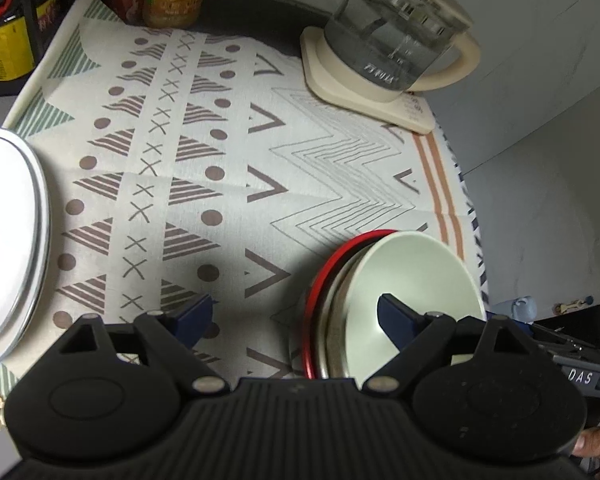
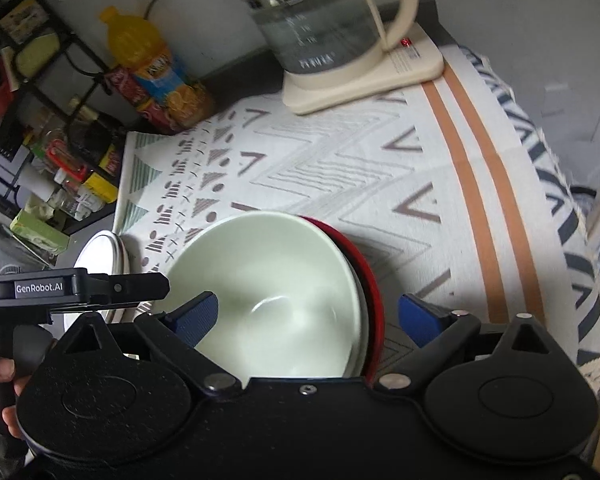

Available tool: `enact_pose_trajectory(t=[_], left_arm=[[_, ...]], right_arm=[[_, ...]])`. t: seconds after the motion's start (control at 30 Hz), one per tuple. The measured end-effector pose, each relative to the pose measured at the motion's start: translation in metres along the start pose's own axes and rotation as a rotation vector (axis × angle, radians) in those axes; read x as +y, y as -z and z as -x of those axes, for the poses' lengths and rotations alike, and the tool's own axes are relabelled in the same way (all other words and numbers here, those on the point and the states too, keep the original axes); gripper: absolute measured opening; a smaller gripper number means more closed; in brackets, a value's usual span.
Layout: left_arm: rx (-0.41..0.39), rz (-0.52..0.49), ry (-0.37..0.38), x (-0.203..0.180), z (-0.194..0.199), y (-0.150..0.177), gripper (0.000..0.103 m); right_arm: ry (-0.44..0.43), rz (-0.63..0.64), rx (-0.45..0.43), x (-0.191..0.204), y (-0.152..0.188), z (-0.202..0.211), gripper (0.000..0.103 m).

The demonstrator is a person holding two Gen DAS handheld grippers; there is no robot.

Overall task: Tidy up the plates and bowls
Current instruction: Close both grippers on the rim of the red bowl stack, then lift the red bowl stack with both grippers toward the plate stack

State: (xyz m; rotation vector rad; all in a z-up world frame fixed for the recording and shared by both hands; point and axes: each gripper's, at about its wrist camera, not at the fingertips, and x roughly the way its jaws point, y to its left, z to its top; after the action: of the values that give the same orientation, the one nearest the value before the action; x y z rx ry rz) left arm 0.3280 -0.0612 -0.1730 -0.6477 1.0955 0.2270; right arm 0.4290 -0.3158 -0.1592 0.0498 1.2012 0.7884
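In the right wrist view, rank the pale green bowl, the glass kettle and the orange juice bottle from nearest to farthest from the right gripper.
1. Pale green bowl: directly between the open fingers of the right gripper.
2. Glass kettle: far edge of the cloth, slightly right.
3. Orange juice bottle: far left corner; too close to the kettle to rank firmly.

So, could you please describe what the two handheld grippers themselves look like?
Both are matte black plastic: a ribbed centre body flanked by two rounded lobes, with silver rivets on the linkage arms. The left gripper and right gripper each carry ridged dark blue finger pads. The right wrist view shows white "GenRobot.AI" lettering on the left gripper's side.
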Motion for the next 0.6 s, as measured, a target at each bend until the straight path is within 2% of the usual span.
enact_pose_trajectory(t=[0.13,0.3,0.4,0.47,0.6], left_arm=[[0.021,0.005,-0.003,0.004,-0.012,0.001,0.086],[0.055,0.018,0.025,0.008,-0.024,0.004,0.083],[0.087,0.028,0.056,0.008,-0.033,0.006,0.075],[0.116,0.034,0.085,0.008,-0.039,0.009,0.065],[0.154,0.059,0.112,0.012,-0.051,0.012,0.050]], right_arm=[[0.018,-0.023,0.013,-0.006,0.003,-0.010,0.090],[0.021,-0.053,0.052,-0.012,0.007,-0.021,0.075],[0.023,-0.076,0.071,-0.016,0.010,-0.024,0.066],[0.024,-0.090,0.081,-0.018,0.012,-0.025,0.062],[0.034,-0.125,0.103,-0.025,0.019,-0.029,0.046]])
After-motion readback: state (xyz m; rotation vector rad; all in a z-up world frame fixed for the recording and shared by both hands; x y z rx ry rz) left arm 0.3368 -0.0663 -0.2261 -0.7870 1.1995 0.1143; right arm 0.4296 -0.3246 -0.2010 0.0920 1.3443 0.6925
